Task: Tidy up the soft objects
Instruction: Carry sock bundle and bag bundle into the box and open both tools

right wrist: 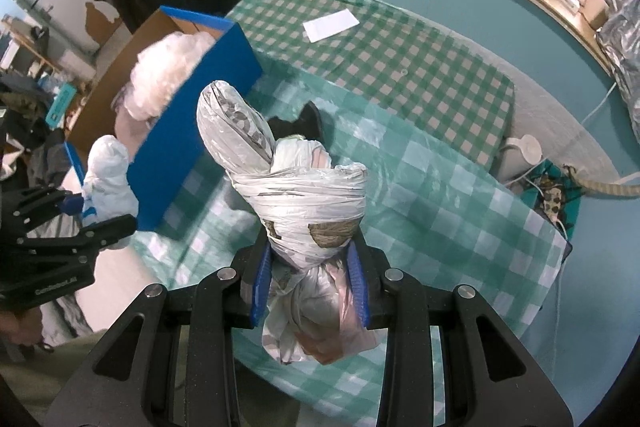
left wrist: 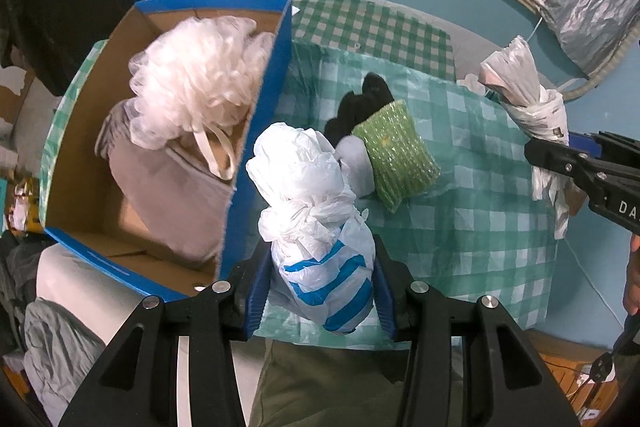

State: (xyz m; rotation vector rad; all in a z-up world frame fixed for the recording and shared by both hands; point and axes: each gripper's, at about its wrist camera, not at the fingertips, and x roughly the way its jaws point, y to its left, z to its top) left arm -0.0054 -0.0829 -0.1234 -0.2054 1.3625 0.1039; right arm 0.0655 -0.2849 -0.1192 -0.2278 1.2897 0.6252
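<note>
Paper slip (right wrist: 331, 24): right view only.

A table (right wrist: 592, 147) carries everything, spread with a dark green checked cloth (right wrist: 400, 67) at the far side and a paler glossy teal checked sheet (right wrist: 460, 195) overlapping it toward the camera. Taking the blue cardboard box (left wrist: 256, 131) at the table's left as landmark, a green knitted pouch (left wrist: 396, 155) lies on the teal sheet just to its right, touching a black soft item (left wrist: 360, 103) on its far side. Beyond the box, a white paper slip (right wrist: 331, 25) lies on the dark green cloth.
</note>
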